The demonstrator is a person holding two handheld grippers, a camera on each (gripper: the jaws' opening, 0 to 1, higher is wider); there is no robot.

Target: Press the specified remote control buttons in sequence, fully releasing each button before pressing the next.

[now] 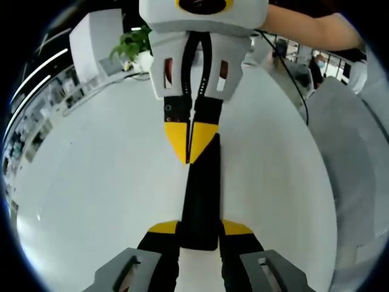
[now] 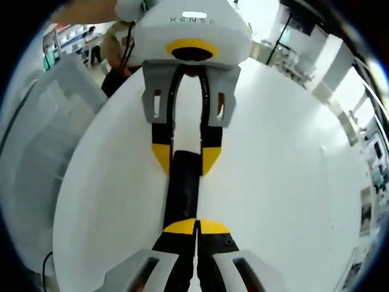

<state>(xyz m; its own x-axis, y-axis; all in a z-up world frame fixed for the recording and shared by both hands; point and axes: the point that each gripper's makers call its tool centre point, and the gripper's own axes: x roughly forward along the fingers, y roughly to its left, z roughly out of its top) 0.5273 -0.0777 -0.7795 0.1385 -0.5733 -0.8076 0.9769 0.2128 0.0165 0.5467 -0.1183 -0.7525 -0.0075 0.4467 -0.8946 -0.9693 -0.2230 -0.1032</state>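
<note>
Currently, task stage: we judge one press in hand; which button, and how many remain, we cannot tell.
Held object: we see the long black plastic remote control (image 1: 202, 194) lying on the white round worktop (image 1: 97, 182), between the two grippers.
Left gripper (image 1: 199, 230): fingers part-open, clamping the remote's near end on both sides.
Right gripper (image 2: 196, 227): yellow-tipped fingers closed together, tips down on the remote's top face, holding nothing.
Surface: smooth, bare white around the remote.
Room: bright open hall; green potted plant (image 1: 132, 45) beyond the worktop; a person's forearm (image 1: 310, 27) behind.
</note>
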